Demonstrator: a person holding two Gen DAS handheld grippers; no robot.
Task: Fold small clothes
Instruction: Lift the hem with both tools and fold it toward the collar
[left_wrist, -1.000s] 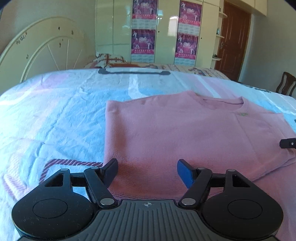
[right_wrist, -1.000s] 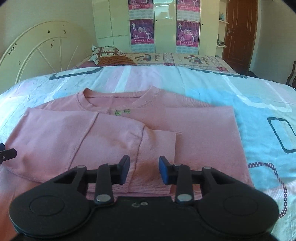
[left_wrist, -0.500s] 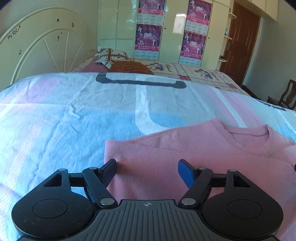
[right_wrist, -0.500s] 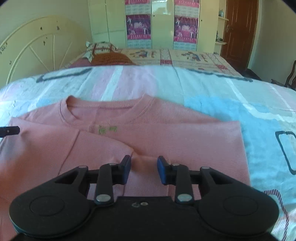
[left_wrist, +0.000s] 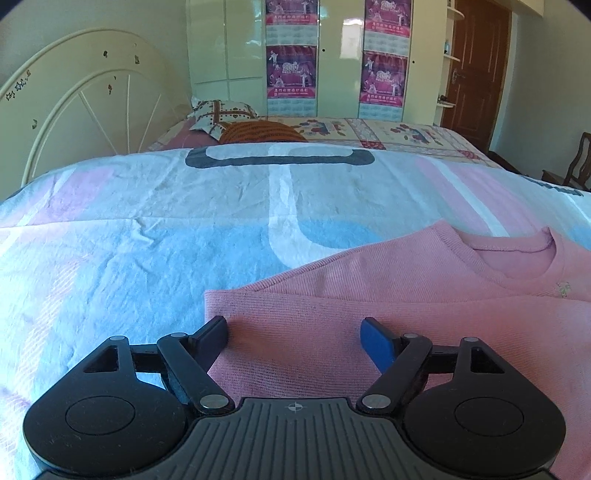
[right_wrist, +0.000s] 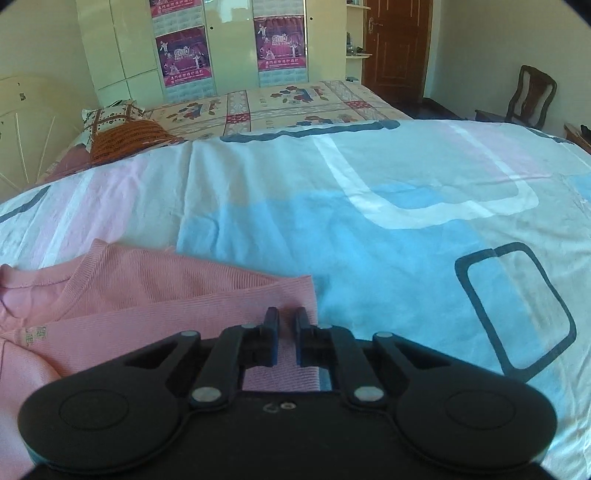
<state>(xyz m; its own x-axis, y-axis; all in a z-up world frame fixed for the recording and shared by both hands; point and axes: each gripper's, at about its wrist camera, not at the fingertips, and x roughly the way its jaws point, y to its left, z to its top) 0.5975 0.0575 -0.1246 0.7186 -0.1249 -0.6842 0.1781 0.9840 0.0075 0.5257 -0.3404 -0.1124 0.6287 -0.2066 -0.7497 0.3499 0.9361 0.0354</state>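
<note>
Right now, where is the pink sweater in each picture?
Left wrist view: the sweater fills the lower right, its neckline at the right edge, its left corner by the hand-held gripper's fingers.
Right wrist view: the sweater lies lower left, its neckline at the left edge, its right corner at the gripper's fingertips.
Shared landmark: the brown door, upper right in both.

Bright daylight, blue cast, fisheye-warped edges
</note>
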